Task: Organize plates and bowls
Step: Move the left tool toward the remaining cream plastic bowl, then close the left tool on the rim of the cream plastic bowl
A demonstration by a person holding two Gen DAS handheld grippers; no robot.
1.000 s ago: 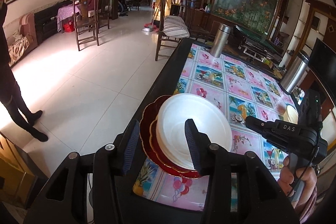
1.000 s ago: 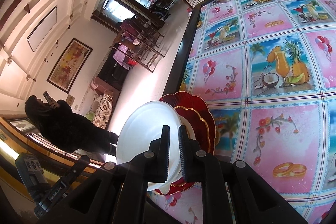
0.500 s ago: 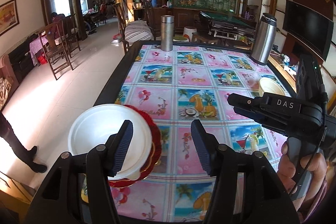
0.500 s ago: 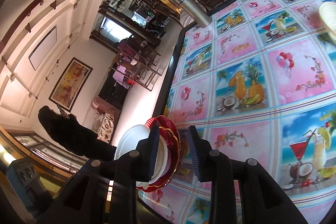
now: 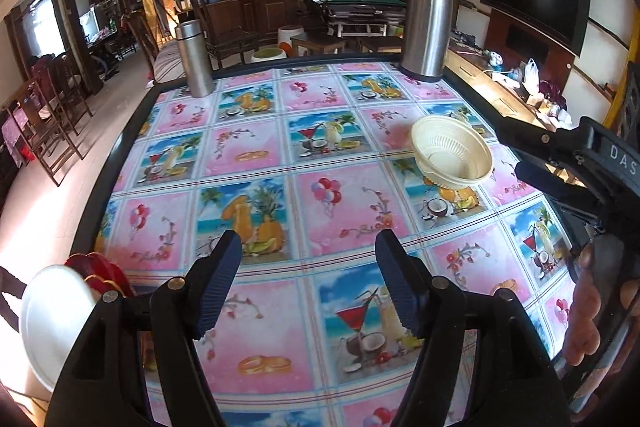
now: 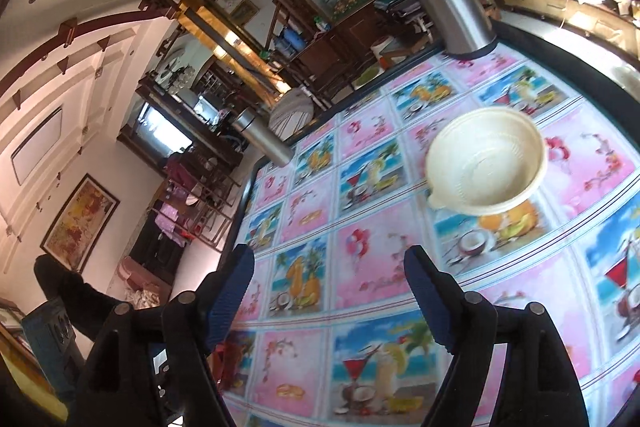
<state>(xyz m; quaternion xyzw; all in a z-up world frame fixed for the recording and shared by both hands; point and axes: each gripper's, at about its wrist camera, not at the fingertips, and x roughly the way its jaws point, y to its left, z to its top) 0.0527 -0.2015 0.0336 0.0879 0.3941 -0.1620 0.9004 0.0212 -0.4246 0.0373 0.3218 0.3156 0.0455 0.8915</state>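
Note:
A cream plastic bowl (image 5: 452,155) (image 6: 486,167) stands alone on the right half of the table. At the near left corner lies a stack with a white plate (image 5: 52,315) on top of red gold-rimmed plates (image 5: 100,271). My left gripper (image 5: 308,283) hovers over the table's middle, right of that stack; its jaws are opening with nothing between them. My right gripper (image 6: 332,291) points toward the bowl from some way short of it, jaws also opening and empty. In the left wrist view it shows at the right edge (image 5: 516,155), held by a hand (image 5: 592,307).
The table wears a pink and blue patterned cloth (image 5: 256,147) with a dark rim. A tall steel flask (image 5: 426,27) stands at the far right corner, a slimmer one (image 5: 194,59) at the far left. A person in black (image 6: 72,291) stands on the floor to the left.
Both grippers swung right, away from the plate stack and toward the cream bowl. The right jaws, nearly closed at the white plate's rim, spread wide. The left jaws widened too.

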